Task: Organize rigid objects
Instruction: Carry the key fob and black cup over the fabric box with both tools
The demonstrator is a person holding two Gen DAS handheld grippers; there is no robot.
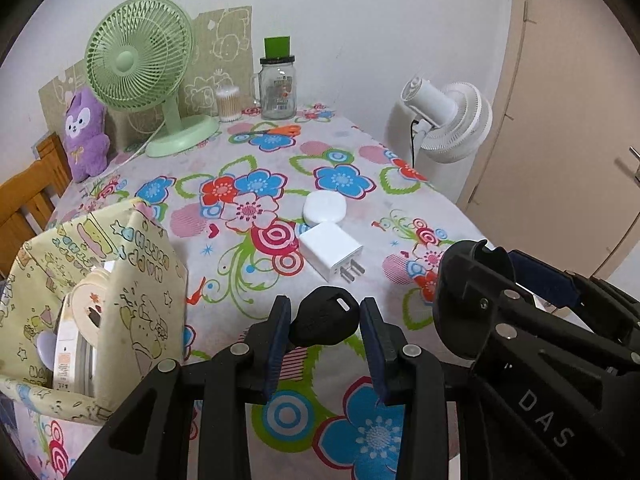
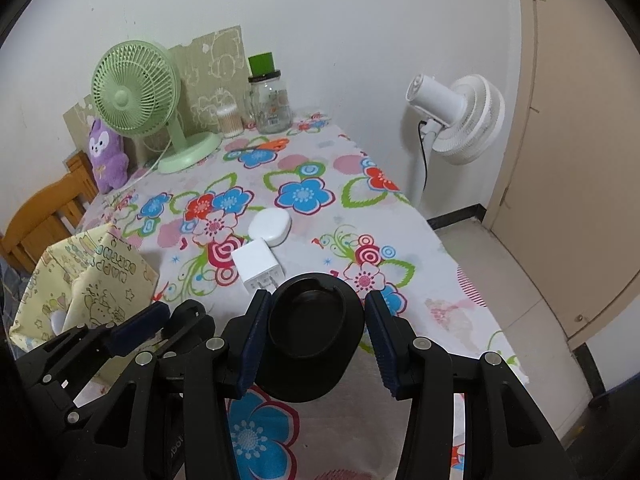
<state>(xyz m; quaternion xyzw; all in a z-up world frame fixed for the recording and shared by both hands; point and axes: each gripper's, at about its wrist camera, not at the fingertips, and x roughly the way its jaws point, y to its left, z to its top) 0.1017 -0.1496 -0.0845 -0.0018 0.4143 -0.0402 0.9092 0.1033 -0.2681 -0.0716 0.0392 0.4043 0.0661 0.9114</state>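
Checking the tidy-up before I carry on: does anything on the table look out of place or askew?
The white charger lies on its side, prongs out, touching the white round case mid-table. Orange scissors lie loose near the jar.

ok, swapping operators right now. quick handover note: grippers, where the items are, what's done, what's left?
Left gripper: shut on a small black key-shaped piece, held above the table.
Right gripper: shut on a black oval holder, also off the table.
On the table, touching each other: white charger and white round case.
Yellow fabric bin at the left already holds a few items.
Done: both black pieces picked up.
Left: probably drop both in the bin, then the charger and the case.
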